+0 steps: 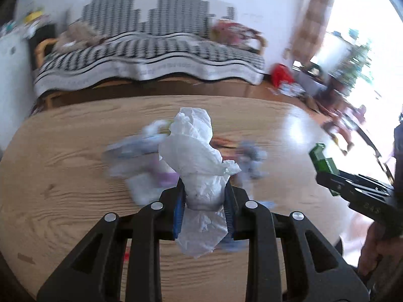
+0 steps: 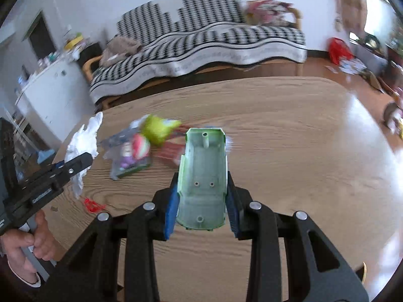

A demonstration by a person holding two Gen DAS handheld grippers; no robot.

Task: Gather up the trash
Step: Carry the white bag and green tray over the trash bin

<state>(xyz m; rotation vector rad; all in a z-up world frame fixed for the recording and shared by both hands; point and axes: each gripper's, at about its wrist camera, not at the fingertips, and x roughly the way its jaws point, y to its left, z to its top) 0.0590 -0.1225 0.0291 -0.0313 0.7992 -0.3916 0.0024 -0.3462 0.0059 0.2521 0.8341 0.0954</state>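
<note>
Item: crumpled white tissue [image 1: 199,156], light, soft, pinched at its lower fold by left gripper [image 1: 204,201], frame centre; green plastic shell [image 2: 203,176], stiff, light, clamped sidewise in right gripper [image 2: 201,206].

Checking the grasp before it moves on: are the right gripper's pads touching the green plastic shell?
Touching. The right wrist view shows the right gripper with both blue pads pressed against the sides of the green plastic shell.
</note>
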